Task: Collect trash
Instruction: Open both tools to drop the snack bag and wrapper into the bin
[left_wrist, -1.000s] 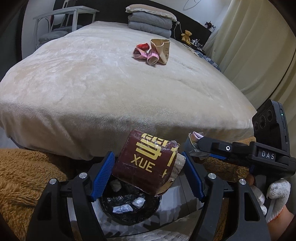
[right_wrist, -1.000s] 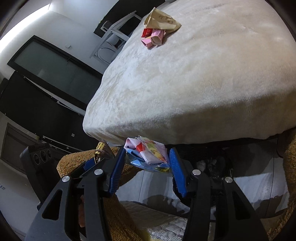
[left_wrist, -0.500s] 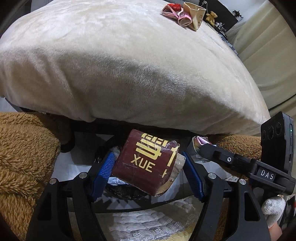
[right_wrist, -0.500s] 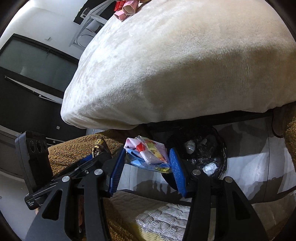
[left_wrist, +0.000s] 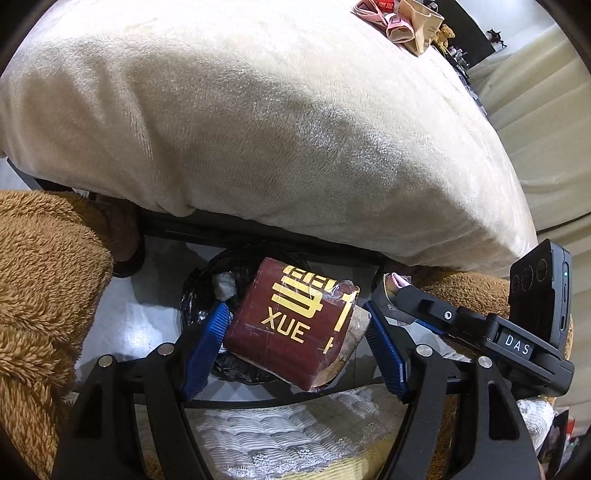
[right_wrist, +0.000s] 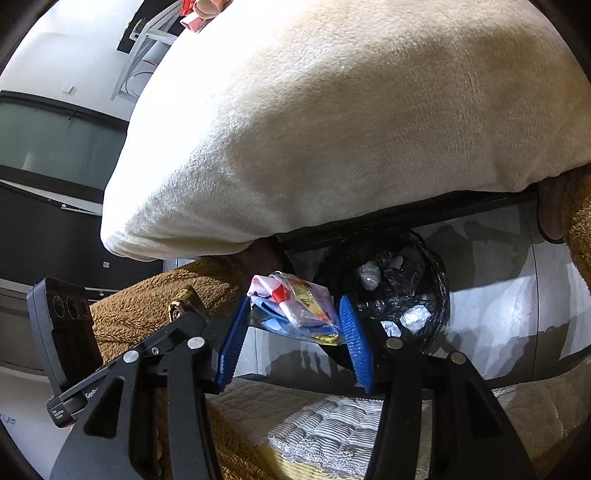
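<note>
Clamped in the left gripper (left_wrist: 295, 338): a maroon plastic-wrapped packet with gold lettering "XUE" (left_wrist: 295, 325), tilted, held above a round bin lined with a black plastic bag (left_wrist: 207, 295), most of the bin hidden behind the packet. Pinched in the right gripper (right_wrist: 291, 332), jaws easing apart yet pads touching: a crumpled bundle of pink, yellow and blue wrappers (right_wrist: 295, 306), just beside the bin's rim (right_wrist: 436, 280). Visible inside the bin: pale crumpled scraps (right_wrist: 415, 317), too small to identify. Above, the overhanging foot edge of a cream plush-covered bed (left_wrist: 277, 129). Near the bed's far end, cut off by the frame: pink wrappers and a tan paper bag (left_wrist: 410, 18).
</note>
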